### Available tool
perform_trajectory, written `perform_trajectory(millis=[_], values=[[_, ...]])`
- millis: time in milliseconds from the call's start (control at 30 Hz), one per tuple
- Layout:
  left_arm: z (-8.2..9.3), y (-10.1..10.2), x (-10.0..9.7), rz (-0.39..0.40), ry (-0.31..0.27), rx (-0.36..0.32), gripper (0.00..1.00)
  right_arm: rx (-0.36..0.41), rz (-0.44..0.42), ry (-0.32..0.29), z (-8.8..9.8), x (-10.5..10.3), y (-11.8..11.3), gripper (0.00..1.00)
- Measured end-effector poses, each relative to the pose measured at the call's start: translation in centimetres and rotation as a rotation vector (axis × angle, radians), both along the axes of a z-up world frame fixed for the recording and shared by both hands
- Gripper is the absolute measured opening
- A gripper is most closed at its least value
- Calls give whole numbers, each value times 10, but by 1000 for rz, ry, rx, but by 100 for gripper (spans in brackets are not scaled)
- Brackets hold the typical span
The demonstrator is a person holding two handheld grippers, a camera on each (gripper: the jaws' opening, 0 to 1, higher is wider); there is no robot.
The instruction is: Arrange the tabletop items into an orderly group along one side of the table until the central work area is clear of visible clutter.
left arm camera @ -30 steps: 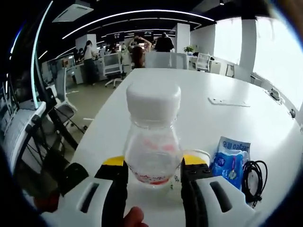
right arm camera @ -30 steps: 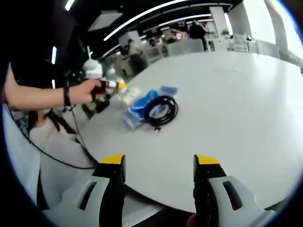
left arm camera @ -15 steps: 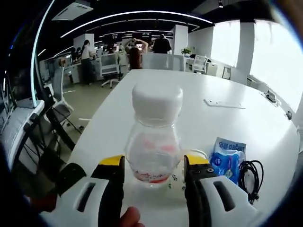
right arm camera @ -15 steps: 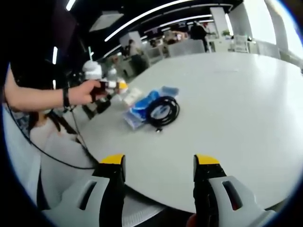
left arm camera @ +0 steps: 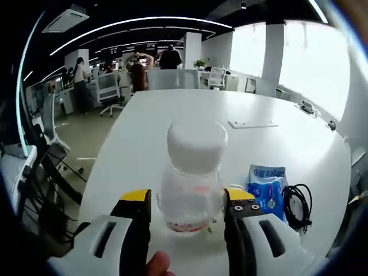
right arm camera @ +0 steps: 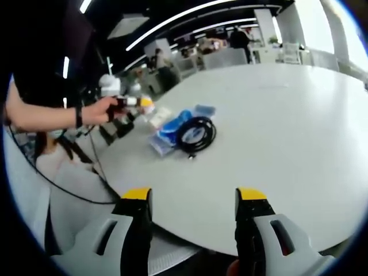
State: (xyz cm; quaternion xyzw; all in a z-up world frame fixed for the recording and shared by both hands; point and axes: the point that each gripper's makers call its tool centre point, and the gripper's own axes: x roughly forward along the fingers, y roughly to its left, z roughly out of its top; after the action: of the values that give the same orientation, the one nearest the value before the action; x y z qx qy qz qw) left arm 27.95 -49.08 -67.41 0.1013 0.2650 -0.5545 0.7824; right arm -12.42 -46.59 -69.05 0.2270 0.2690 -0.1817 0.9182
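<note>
A clear bottle [left arm camera: 192,172] with a white cap and a red label stands upright between the jaws of my left gripper [left arm camera: 188,198], which is shut on it near the table's edge. To its right lie a blue packet [left arm camera: 266,185] and a coiled black cable [left arm camera: 296,202]. In the right gripper view a hand holds the left gripper [right arm camera: 132,102] with the bottle [right arm camera: 109,85] at the table's left rim. The cable [right arm camera: 195,133] and blue packets [right arm camera: 172,127] lie beside it. My right gripper [right arm camera: 194,195] is open over the near table edge, holding nothing.
The white table [left arm camera: 172,115] stretches far ahead with a flat white plate [left arm camera: 252,123] set in it. A small white packet [right arm camera: 160,116] lies by the blue ones. Office chairs, desks and people stand beyond the far end. A wire hangs from the person's arm [right arm camera: 40,118].
The left gripper view has swung and tilted, with the bottle still between its jaws. In the right gripper view the left gripper and bottle edged slightly left. The right gripper stayed put.
</note>
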Motion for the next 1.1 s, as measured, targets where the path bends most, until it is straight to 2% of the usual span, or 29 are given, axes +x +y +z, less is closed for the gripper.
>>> perform_trajectory(millis=[100, 200, 500, 700, 767, 800, 900, 1100], values=[[-3, 0, 2, -16, -41, 33, 43, 2, 4, 1, 0, 1, 1, 56], [-3, 1, 2, 2, -27, 26, 42, -2, 6, -3, 2, 3, 0, 56], [-3, 2, 1, 97, -39, 30, 42, -9, 8, -4, 4, 6, -3, 56], [-4, 4, 1, 123, -21, 41, 44, -13, 12, -4, 6, 6, -4, 56], [-5, 4, -6, 114, 25, 38, 48, -13, 8, -5, 6, 5, -5, 56], [-5, 5, -6, 111, 18, 41, 51, -12, 2, -6, 6, 4, -6, 56], [-3, 12, -10, 107, 9, 46, 52, -10, -7, -8, 5, 2, -7, 56], [0, 34, -14, 148, 17, 26, 51, -6, -14, -7, 3, 0, -7, 56]])
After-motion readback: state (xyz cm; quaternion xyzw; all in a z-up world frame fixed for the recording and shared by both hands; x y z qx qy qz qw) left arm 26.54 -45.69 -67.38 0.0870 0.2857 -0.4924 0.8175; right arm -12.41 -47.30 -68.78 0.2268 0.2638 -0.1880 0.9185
